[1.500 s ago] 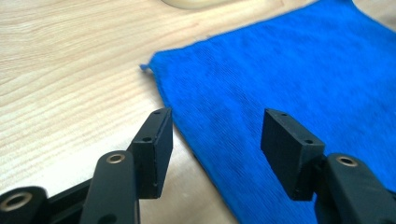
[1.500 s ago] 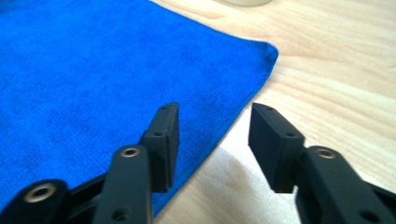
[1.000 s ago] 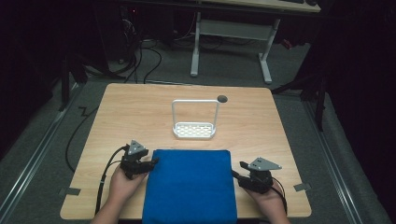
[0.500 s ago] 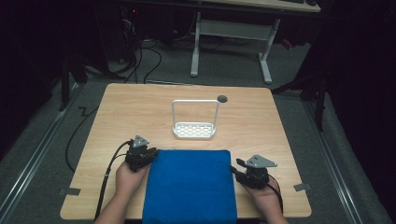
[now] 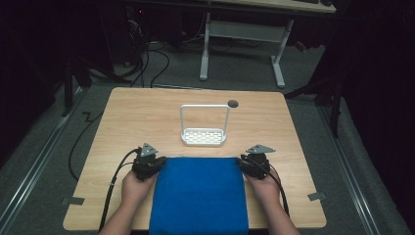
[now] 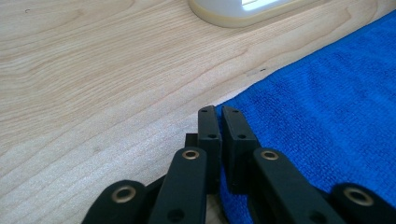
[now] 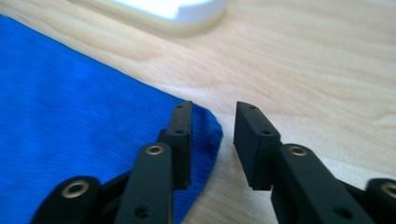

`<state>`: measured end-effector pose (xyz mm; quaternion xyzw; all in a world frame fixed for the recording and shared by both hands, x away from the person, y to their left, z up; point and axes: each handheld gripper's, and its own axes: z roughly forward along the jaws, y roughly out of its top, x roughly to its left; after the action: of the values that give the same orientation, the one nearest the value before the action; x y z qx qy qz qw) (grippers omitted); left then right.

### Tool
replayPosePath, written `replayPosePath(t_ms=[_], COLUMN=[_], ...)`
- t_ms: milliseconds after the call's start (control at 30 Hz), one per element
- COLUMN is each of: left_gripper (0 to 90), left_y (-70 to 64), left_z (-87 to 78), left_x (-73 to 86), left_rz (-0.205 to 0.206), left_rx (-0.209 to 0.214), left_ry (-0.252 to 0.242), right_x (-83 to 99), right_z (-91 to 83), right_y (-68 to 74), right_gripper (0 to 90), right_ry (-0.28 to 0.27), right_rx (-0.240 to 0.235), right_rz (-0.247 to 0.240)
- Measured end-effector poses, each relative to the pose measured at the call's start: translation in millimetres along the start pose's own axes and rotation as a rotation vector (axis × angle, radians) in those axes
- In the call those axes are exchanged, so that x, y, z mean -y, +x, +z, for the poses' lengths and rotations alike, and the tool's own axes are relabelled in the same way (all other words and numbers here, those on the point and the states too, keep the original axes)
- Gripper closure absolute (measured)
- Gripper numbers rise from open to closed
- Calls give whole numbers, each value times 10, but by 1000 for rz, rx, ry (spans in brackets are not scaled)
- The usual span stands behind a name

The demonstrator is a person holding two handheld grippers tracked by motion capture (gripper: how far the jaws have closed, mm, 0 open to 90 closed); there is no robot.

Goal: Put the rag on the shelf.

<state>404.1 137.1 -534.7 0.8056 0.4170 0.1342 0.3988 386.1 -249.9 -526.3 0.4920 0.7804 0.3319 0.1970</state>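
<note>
The blue towel runs off the bottom edge in the high view; the white rack is blurred and cropped in both gripper views.

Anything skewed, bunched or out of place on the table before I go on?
Nothing stands out. The blue towel lies flat and square, and the white rack stands upright beyond it. Each gripper, left and right, is at a far corner.

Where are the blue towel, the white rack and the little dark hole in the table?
blue towel [image 5: 198, 193]: high view, middle of the cloth.
white rack [image 5: 204, 137]: high view, perforated base.
dark hole [image 5: 233, 103]: high view, its centre.
</note>
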Motion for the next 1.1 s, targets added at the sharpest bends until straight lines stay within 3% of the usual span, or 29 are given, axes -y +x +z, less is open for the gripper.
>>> replayPosePath(t_ms=[133,300,500,800,933,1100], left_gripper=[869,870,873,874,874,874], left_y=[-2,-1,12,-26,-53,-73], left_z=[-2,-2,-13,-151,-286,-434], left_x=[1,1,-1,12,-22,-61], left_rz=[3,-4,-14,-11,-21,-12], left_rx=[0,1,8,13,33,28], left_ry=[1,0,-4,-89,-146,-192], right_x=[31,54,47,14,15,12], right_z=[-7,-1,-14,-235,-353,-479], right_y=[-8,28,9,89,134,134], right_gripper=[746,874,892,892,891,891], right_ry=[-15,-29,-34,-153,-187,-237], right_rx=[-13,-35,-40,-56,-62,-79], right_rz=[11,-6,-13,-15,-23,-10])
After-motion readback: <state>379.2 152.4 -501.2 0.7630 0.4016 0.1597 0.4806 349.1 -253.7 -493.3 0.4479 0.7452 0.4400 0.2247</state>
